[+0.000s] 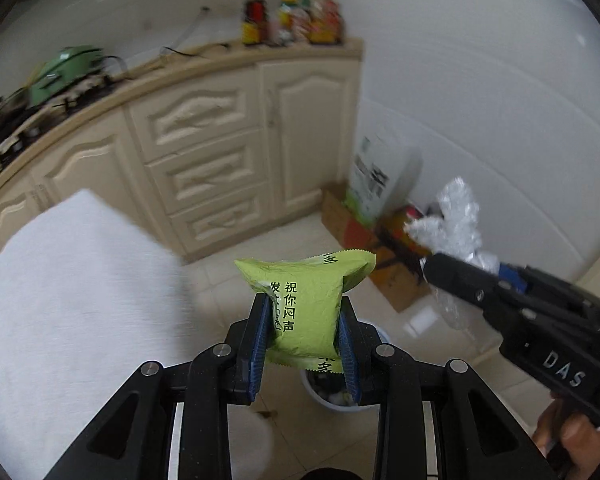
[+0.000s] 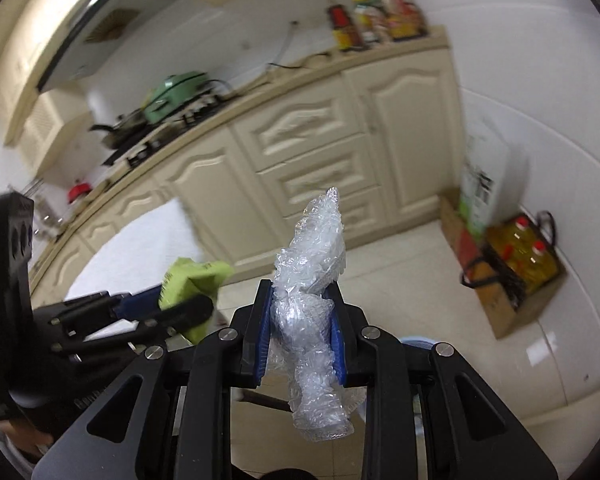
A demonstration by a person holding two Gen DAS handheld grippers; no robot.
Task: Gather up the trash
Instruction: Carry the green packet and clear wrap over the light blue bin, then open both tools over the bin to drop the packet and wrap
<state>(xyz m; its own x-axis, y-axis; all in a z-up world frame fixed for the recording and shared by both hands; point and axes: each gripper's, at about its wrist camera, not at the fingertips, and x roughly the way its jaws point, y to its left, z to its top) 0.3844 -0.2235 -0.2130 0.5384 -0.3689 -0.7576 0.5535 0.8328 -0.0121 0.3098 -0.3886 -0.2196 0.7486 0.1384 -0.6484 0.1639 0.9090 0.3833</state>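
Observation:
My left gripper (image 1: 303, 300) is shut on a green snack packet (image 1: 306, 304) with black printed characters and holds it in the air above a white trash bin (image 1: 320, 392) on the floor. My right gripper (image 2: 300, 292) is shut on a crumpled piece of clear bubble wrap (image 2: 312, 320). In the left wrist view the right gripper (image 1: 432, 268) comes in from the right with the bubble wrap (image 1: 456, 220). In the right wrist view the left gripper (image 2: 188, 300) is at the left with the green packet (image 2: 192, 280). The bin's blue-white rim (image 2: 420, 344) peeks out behind the right gripper.
A white-clothed table (image 1: 60, 300) is at the left. Cream kitchen cabinets (image 1: 220, 160) run behind, with a green pot (image 1: 64, 72) and bottles (image 1: 296, 20) on the counter. A cardboard box with oil bottles (image 2: 520, 272) and a white bag (image 2: 484, 184) stand by the right wall.

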